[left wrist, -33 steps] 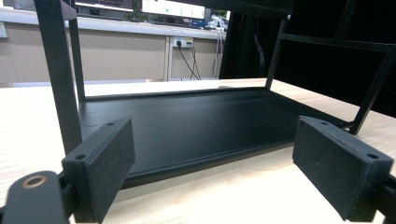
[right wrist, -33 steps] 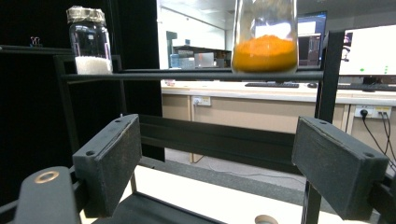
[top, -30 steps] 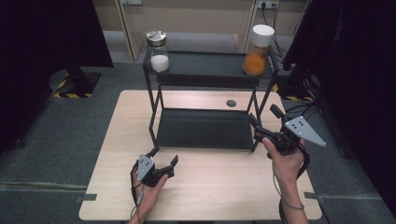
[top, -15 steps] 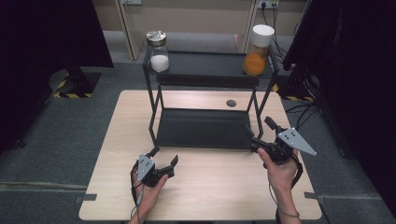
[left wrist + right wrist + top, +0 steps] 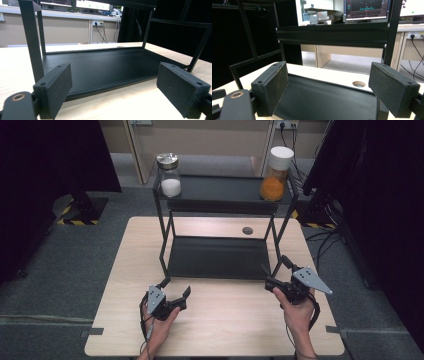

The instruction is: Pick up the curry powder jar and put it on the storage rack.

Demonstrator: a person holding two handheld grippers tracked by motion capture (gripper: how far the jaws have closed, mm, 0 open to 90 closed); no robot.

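Item: black two-tier metal rack (image 5: 220, 255), standing on the far half of the light wooden table (image 5: 125, 270); its lower tray (image 5: 105, 67) lies bare just above the tabletop.

Upper shelf, far left corner: glass jar of white powder (image 5: 170, 175), metal lid. Upper shelf, far right corner: jar of orange powder (image 5: 276, 174), white lid. Both upright, well apart from each other.

Left gripper (image 5: 174, 291): held low near the table's front edge, left of centre, just short of the rack's front left leg. Jaws apart, nothing between them; its own view looks along the lower tray.

Right gripper (image 5: 276, 269): at the rack's front right leg (image 5: 276, 245), very near it; contact cannot be told. Jaws apart, empty; its own view shows the tray below and the cable hole (image 5: 358, 84) in the table beyond.

Risks, as judged:
- The right gripper sits close to the leg; a careless swing could knock the frame and rock both jars.
- The jars stand at the shelf's corners, so a jolt could tip one over the edge.
- Reaching up for either jar means clearing the shelf's front rail; catching it would shove the rack back.
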